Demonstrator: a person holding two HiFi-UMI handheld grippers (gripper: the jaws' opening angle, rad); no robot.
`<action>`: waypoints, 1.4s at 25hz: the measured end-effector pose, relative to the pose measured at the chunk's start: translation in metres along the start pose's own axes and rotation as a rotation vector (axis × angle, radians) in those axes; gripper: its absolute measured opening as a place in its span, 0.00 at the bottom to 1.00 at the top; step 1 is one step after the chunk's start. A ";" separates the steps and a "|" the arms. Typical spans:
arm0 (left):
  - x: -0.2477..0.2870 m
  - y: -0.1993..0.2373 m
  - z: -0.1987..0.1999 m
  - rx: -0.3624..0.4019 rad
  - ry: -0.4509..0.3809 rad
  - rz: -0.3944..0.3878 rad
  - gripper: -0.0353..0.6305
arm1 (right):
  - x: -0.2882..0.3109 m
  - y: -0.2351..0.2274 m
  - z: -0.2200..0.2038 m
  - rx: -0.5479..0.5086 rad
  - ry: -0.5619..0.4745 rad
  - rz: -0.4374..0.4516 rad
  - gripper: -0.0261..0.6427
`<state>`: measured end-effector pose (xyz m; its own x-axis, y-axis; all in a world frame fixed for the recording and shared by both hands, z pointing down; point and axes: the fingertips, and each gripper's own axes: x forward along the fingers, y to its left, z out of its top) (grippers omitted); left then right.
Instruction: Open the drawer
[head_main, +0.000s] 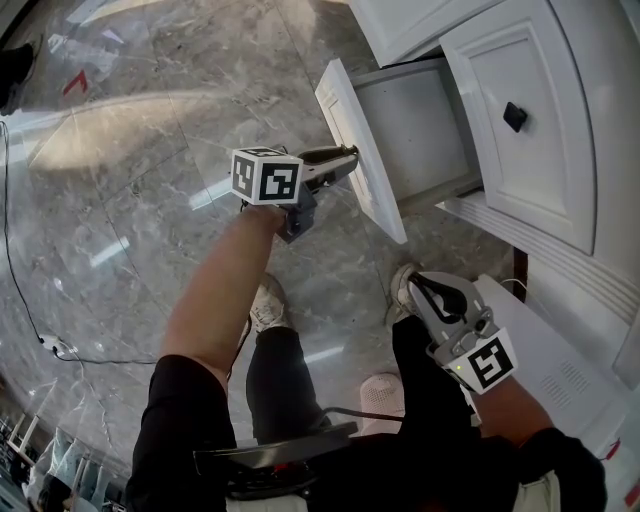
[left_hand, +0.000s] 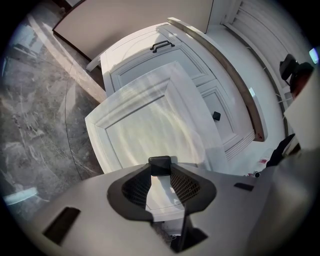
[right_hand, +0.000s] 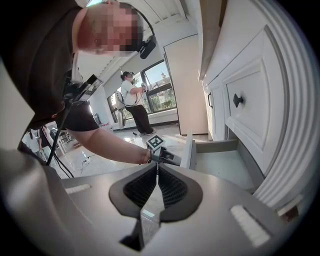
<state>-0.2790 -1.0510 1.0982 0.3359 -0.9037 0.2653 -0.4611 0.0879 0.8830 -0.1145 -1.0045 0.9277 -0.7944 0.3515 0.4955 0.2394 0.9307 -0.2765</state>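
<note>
We have the left claw (head_main: 345, 158) closed on the black knob (left_hand: 160, 165) at the middle of the drawer front (left_hand: 150, 125), its pads pinching the knob from both sides at a middling width. The drawer (head_main: 412, 130) sits low in the white cabinet (head_main: 600, 200), beneath a panelled front (head_main: 540, 170) that carries a dark knob of its own. It stands well out over the marble floor (head_main: 150, 180). We judge the pull to be far along, perhaps close to the end of its travel.

To finish well, we should draw straight back along the line of the drawer's sides, level, with no lift or twist. The knob is small and looks smooth, so an off-line pull could let it slip from the pads. We should ease off as the drawer nears its stop, so it does not jerk. The right claw (right_hand: 157, 172) hangs by our right side, pads pressed together on nothing, well apart from the drawer.

The drawer front is a white framed panel with a raised border, sunlit in patches. Behind it the drawer's inside shows pale and bare.
</note>
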 end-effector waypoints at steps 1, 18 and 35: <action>-0.001 0.000 0.000 0.000 0.000 0.000 0.23 | 0.000 0.001 0.000 -0.001 0.001 0.002 0.04; -0.021 0.002 -0.005 -0.001 -0.005 0.000 0.23 | 0.007 0.012 0.000 -0.008 0.006 0.009 0.04; -0.035 0.005 -0.007 -0.003 -0.007 -0.011 0.23 | 0.011 0.012 0.000 -0.010 0.006 0.015 0.04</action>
<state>-0.2871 -1.0156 1.0964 0.3356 -0.9074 0.2530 -0.4550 0.0791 0.8870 -0.1200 -0.9896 0.9301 -0.7870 0.3663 0.4964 0.2569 0.9262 -0.2761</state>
